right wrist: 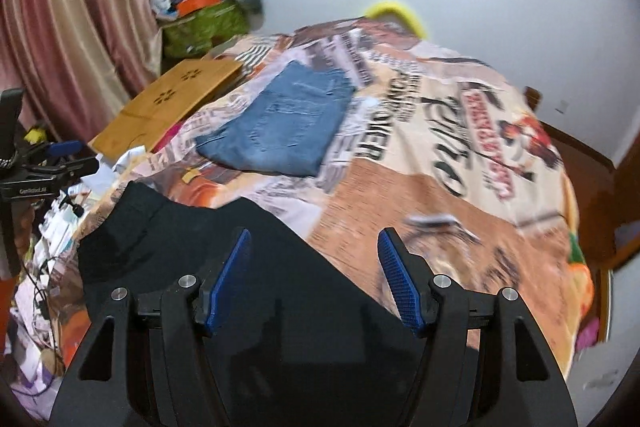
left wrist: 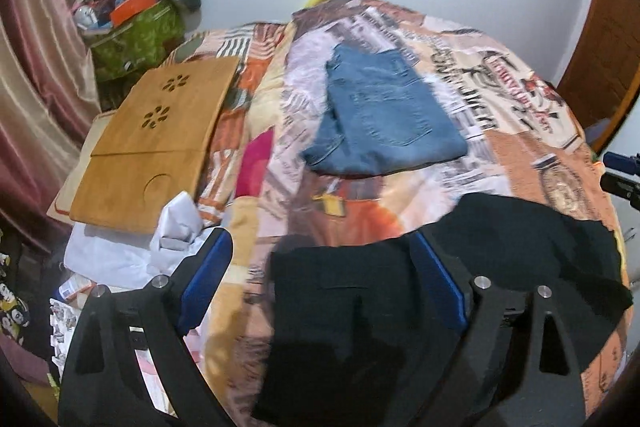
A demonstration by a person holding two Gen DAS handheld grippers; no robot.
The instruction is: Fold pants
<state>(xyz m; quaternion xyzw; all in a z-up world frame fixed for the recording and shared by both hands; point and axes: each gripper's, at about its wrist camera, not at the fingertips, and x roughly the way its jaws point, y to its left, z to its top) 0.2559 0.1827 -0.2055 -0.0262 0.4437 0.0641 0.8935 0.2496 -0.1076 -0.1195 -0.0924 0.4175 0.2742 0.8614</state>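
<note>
Patchwork bedspread [left wrist: 520, 155] carries folded denim jeans [left wrist: 380, 123] and smooth black pants [left wrist: 360, 327]; left gripper [left wrist: 324, 275] and right gripper [right wrist: 314, 279] both gape apart above the black cloth, empty

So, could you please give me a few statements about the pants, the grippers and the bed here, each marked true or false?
1. Both grippers are open. True: the left gripper and right gripper each show a wide gap.
2. The blue jeans lie folded on the bedspread. True.
3. The right gripper holds the black pants. False: it grips nothing.
4. The wooden lap desk lies on top of the jeans. False: it lies apart, beside them.
5. The black pants lie beyond the jeans. False: nearer.
</note>
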